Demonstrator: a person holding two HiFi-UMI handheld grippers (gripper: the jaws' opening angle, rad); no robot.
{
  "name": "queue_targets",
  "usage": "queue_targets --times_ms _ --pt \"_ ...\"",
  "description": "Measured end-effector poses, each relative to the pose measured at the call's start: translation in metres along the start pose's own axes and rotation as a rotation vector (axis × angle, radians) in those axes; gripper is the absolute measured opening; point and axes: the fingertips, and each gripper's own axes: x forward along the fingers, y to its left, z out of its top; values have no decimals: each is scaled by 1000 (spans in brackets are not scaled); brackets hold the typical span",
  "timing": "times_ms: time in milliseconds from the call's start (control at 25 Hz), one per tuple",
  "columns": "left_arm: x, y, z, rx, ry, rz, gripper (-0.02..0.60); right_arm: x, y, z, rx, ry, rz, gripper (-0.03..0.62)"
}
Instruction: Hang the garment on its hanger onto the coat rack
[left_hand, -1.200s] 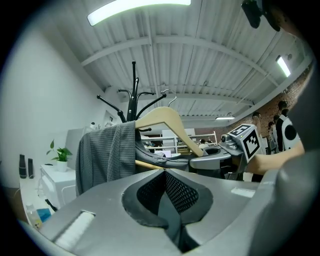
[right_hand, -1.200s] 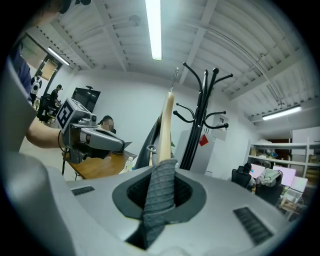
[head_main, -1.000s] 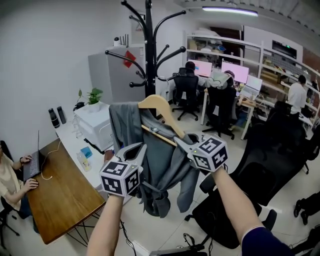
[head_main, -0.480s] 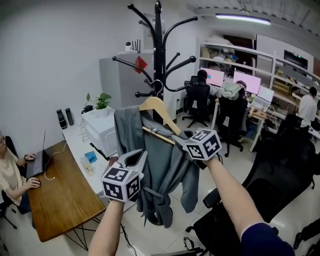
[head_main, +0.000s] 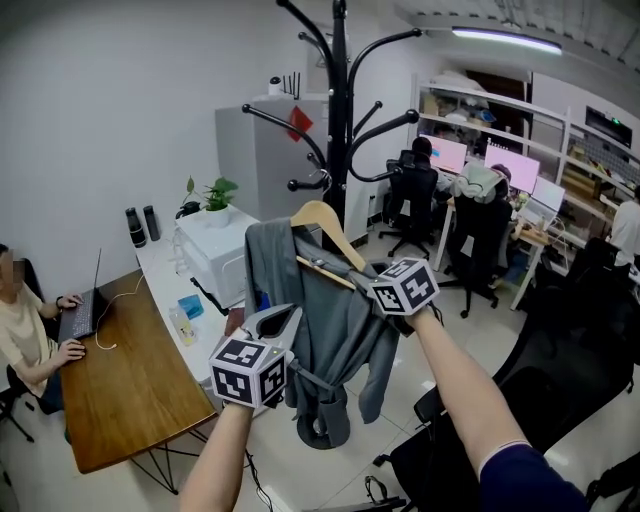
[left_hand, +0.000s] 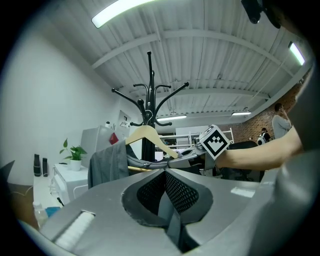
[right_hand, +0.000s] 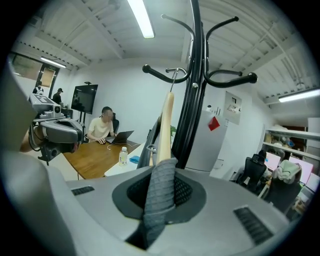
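Observation:
A black coat rack (head_main: 339, 110) stands straight ahead. A wooden hanger (head_main: 326, 222) carries a grey garment (head_main: 335, 325) just in front of it. My right gripper (head_main: 361, 283) is shut on the hanger's right shoulder through the cloth. In the right gripper view the grey cloth (right_hand: 161, 187) sits between the jaws, and the metal hook (right_hand: 175, 74) is right at a curved rack arm (right_hand: 159, 74). I cannot tell whether the hook rests on that arm. My left gripper (head_main: 283, 323) is lower left, shut on a strip of the garment (left_hand: 165, 197).
A wooden desk (head_main: 125, 385) with a seated person at a laptop (head_main: 28, 325) is at the left. A white cabinet with a plant (head_main: 212, 255) stands left of the rack. Black office chairs (head_main: 545, 385) are at the right, with more people at desks behind.
Both grippers have carried the hanger and garment forward and up toward the rack. The rack now looms larger, and the hook has come up to its lower arm.

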Motion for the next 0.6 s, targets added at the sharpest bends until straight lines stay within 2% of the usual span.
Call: queue_targets --times_ms 600 --pt "1 4 -11 -10 22 -1 2 13 2 -21 13 34 8 41"
